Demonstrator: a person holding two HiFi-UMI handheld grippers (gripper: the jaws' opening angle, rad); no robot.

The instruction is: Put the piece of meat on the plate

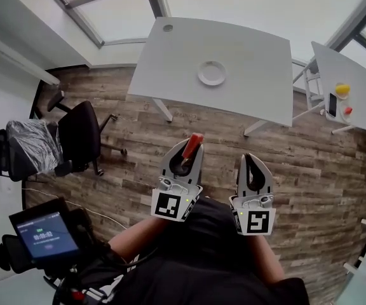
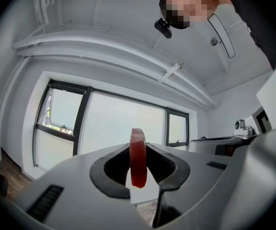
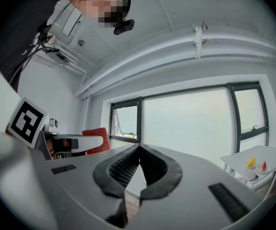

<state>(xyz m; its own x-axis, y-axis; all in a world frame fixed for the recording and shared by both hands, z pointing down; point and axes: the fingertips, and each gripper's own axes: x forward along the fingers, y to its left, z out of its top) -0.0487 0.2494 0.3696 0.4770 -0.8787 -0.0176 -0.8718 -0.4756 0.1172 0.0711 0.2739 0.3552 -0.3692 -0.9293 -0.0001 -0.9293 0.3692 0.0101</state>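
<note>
In the head view a white plate [image 1: 212,73] sits alone on the white table [image 1: 246,49], well ahead of both grippers. My left gripper [image 1: 192,149] is over the wooden floor, short of the table, shut on a red piece of meat [image 1: 195,140] that sticks out past its tips. In the left gripper view the meat [image 2: 138,163] stands on edge between the jaws of the left gripper [image 2: 138,150]. My right gripper [image 1: 250,159] is beside it, shut and empty. The right gripper view shows the right gripper [image 3: 139,148] with its tips together, and the meat [image 3: 98,139] off to the left.
A black office chair [image 1: 76,134] and a plastic-covered chair [image 1: 29,146] stand at the left. A small side table [image 1: 354,75] at the right carries a yellow item [image 1: 342,89], a red item [image 1: 348,110] and a phone [image 1: 331,104]. A screen device [image 1: 43,235] is at the lower left.
</note>
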